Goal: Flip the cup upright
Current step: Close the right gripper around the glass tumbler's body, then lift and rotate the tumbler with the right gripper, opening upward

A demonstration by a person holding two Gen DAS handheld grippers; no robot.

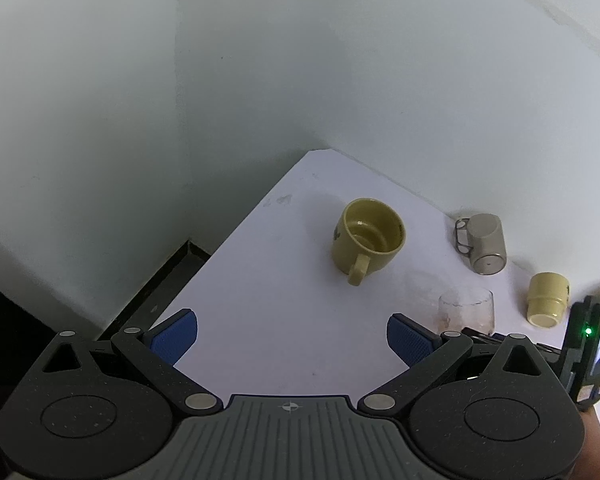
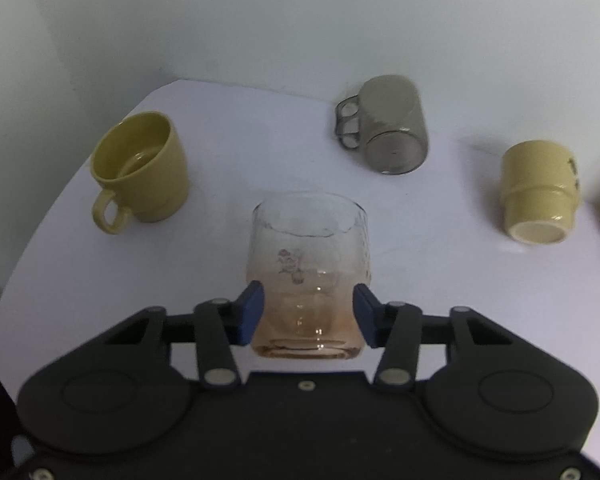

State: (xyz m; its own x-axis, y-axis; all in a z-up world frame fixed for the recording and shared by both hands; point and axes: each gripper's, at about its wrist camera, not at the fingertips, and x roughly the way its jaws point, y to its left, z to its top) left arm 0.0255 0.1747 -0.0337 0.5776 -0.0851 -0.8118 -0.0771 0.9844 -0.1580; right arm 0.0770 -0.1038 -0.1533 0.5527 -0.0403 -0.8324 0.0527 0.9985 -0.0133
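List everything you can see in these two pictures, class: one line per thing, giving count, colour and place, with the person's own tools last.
Clear glass: one, see-through with an orange tint near its base and a small printed figure, between the right claw's pads.
Yellow mug with handle: one, mustard yellow, on the table's left, mouth up.
Grey mug: one, smoky grey, at the back near the wall, base showing.
Yellow cup: one, pale yellow, at the right, base showing.
Table: one, white, against a pale wall.
Left claw: one, black with blue pads, open over bare table.
Right claw: one, black with blue pads, closed on the clear glass.
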